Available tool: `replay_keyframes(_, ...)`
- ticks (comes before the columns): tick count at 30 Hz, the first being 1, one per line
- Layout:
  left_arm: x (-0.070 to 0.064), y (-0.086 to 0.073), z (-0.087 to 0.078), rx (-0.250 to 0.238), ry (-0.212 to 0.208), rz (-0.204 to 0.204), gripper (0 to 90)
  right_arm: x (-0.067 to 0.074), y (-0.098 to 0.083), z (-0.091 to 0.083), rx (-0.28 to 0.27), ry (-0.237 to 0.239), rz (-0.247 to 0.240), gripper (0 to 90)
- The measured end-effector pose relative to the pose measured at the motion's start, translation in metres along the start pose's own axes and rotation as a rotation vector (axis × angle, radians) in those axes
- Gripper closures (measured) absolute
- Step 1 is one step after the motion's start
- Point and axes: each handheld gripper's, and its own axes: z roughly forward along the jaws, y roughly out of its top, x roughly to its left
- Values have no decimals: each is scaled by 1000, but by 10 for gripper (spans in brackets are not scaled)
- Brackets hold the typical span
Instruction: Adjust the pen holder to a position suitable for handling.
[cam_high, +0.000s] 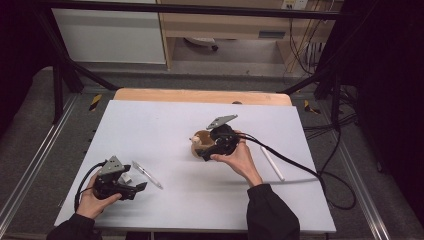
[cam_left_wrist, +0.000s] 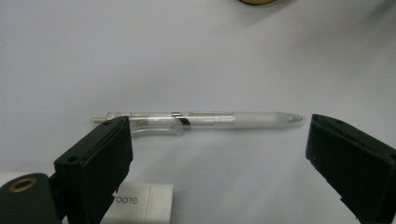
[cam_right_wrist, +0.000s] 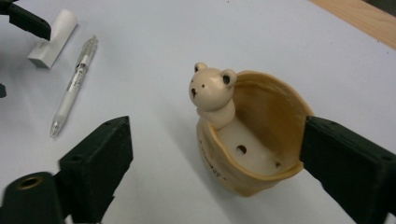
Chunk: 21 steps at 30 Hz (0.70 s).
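Bear-shaped pot (cam_right_wrist: 247, 140) stands upright between the right tool's (cam_right_wrist: 215, 158) wide-open jaws, unheld; left tool (cam_left_wrist: 219, 154) gapes empty near the pen (cam_left_wrist: 201, 120).

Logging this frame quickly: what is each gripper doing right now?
Left gripper: open, holding nothing; the pen lies just ahead of its jaws.
Right gripper: open, holding nothing, jaws either side of the bear pot.

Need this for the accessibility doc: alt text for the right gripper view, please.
A tan ceramic pot with a small bear figure on its rim stands empty on a white table, between the open black jaws of the right gripper. Farther left lie a clear pen and a small white block.
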Motion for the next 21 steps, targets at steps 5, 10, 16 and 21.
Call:
replay_keyframes(5,1,-1,0,3,0,-5,75,7,-5,-4,-5,-8,19,24)
replay_keyframes(10,1,-1,0,9,0,-5,74,15,-11,-5,0,-16,29,10)
replay_keyframes(16,0,-1,0,15,-2,-3,74,26,-17,-3,-18,15,38,9)
replay_keyframes(21,0,-2,0,17,-5,0,74,33,-22,4,-26,42,47,12)
